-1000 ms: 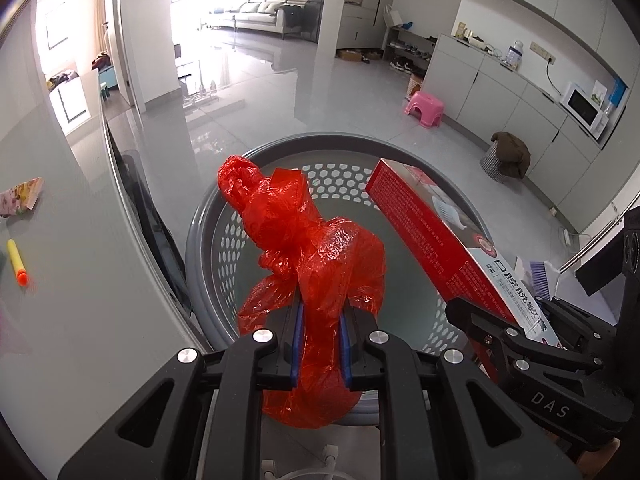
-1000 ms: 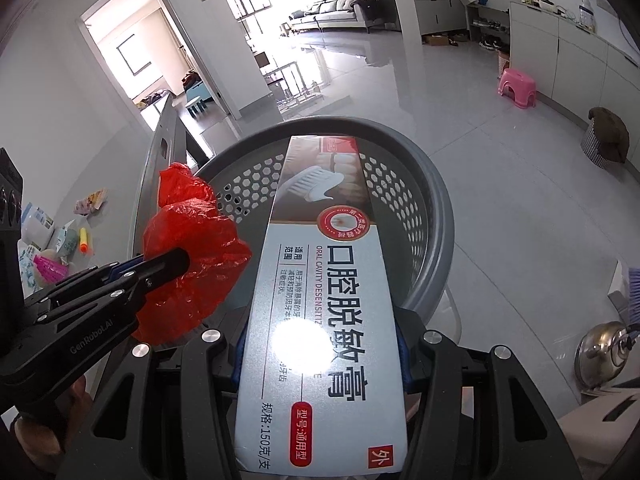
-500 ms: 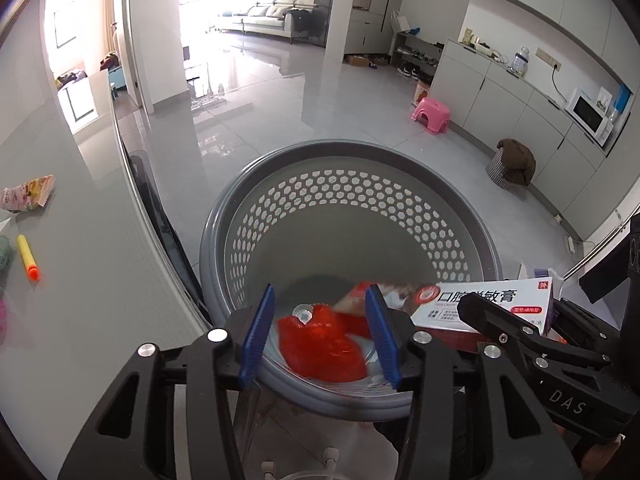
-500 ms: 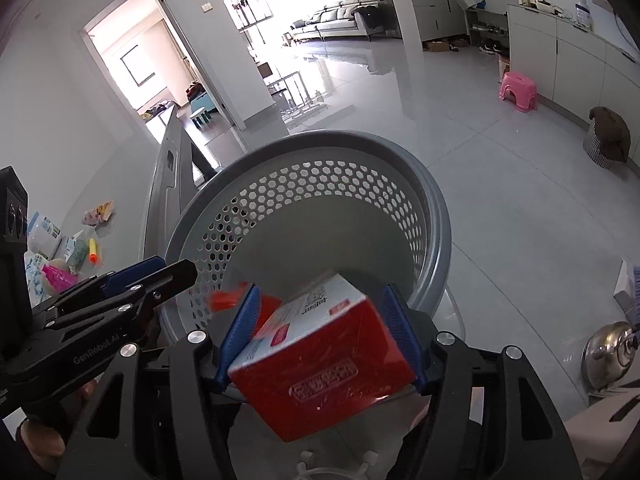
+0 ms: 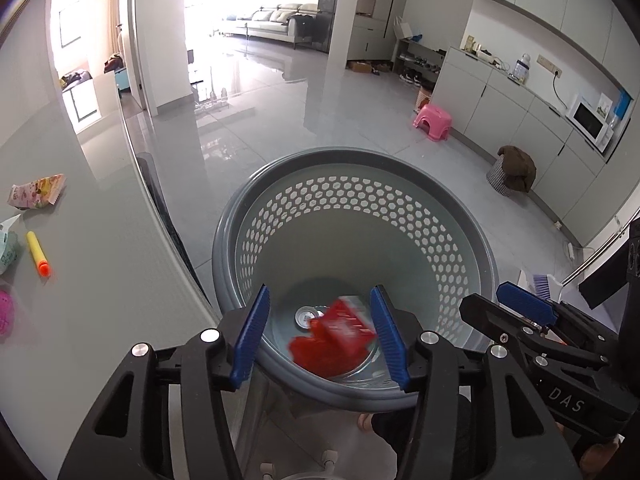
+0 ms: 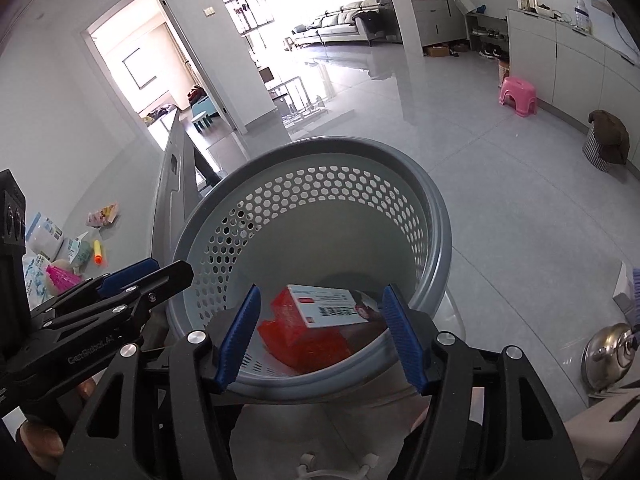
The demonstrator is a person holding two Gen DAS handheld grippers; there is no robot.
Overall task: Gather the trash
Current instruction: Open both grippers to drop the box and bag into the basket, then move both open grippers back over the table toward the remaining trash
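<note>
Two items in basket: 1 box, 1 red bag; both grippers' jaws open, empty.

red bag and box motion-blurred, box print unreadable

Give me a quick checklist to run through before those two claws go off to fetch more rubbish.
1. Left gripper open, nothing in it: ok.
2. Right gripper open, nothing in it: ok.
3. Toothpaste box inside the grey basket: ok.
4. Red plastic bag at the basket bottom: ok.
5. Table cleared of litter: not ok; snack wrapper and yellow marker remain.
6. Box and bag settled: cannot tell; blurred.
</note>
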